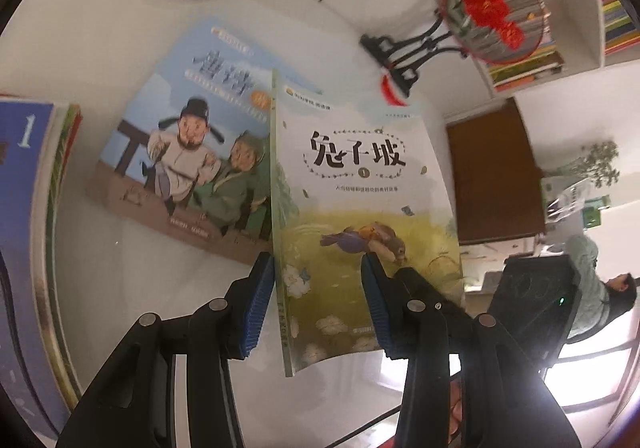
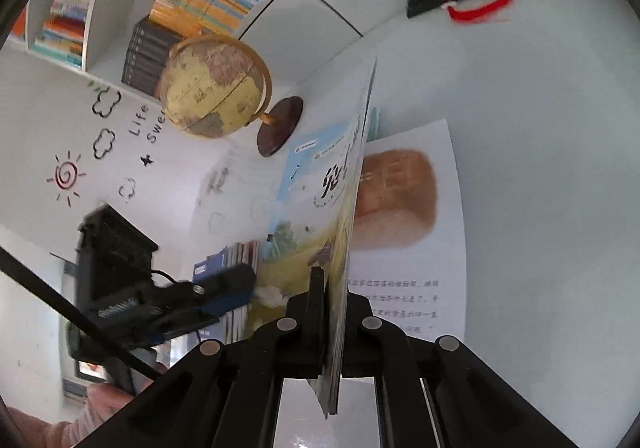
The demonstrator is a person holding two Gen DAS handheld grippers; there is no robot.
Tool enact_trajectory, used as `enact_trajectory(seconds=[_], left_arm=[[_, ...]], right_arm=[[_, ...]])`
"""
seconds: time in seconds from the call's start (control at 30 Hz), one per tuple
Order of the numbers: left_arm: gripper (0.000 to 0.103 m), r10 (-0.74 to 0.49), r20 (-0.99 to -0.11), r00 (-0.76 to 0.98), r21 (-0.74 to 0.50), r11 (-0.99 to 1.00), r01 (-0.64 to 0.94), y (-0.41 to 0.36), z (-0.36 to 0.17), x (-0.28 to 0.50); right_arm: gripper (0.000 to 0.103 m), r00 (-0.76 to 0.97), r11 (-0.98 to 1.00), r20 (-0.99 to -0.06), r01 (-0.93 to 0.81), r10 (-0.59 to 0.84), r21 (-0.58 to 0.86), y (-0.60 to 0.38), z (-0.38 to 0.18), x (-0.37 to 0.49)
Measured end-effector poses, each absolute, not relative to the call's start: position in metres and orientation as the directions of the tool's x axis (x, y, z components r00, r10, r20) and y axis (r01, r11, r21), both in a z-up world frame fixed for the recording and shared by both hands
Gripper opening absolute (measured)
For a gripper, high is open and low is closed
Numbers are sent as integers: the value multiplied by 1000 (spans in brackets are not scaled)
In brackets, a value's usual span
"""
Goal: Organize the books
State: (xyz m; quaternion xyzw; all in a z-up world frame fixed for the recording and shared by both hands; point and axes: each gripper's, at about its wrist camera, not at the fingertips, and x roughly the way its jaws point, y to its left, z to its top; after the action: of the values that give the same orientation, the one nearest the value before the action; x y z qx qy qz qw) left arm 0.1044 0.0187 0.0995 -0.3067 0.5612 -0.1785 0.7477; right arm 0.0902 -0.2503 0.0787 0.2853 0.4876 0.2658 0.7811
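A white bench [image 1: 120, 268] runs up to packed bookshelves [image 1: 500, 8]. Just short of the globe [image 2: 216, 88], the rabbit book [image 1: 360, 208] hangs on edge above the bench. The right gripper [image 2: 332, 312] has its fingers pinched tight on the cover. The left gripper [image 1: 316, 300], fingers slightly apart, brackets the book's spine, one pad [image 1: 256, 308] touching it, above a blue-covered book [image 1: 180, 152] lying flat.

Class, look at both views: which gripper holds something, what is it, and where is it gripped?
The right gripper is shut on the rabbit book, clamped at its lower edge.
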Motion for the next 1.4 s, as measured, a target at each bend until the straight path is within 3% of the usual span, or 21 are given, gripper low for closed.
enact_trajectory(seconds=[0.63, 0.8, 0.93, 1.13, 1.4], left_arm=[[42, -601, -638, 481, -690, 724, -11, 98, 183, 66], [42, -537, -664, 520, -637, 770, -18, 135, 202, 45], [42, -469, -704, 533, -578, 815, -47, 162, 205, 29], [42, -434, -704, 562, -594, 794, -130, 215, 192, 5], [42, -410, -733, 542, -588, 783, -203, 253, 164, -9]], right_arm=[[6, 384, 671, -551, -395, 741, 628, -166, 151, 63], [7, 351, 631, -525, -456, 776, 628, -123, 163, 52], [7, 308, 608, -528, -487, 792, 627, -87, 163, 46], [8, 240, 562, -520, -511, 820, 650, -39, 155, 37], [8, 166, 563, -543, -365, 823, 742, -4, 110, 35]])
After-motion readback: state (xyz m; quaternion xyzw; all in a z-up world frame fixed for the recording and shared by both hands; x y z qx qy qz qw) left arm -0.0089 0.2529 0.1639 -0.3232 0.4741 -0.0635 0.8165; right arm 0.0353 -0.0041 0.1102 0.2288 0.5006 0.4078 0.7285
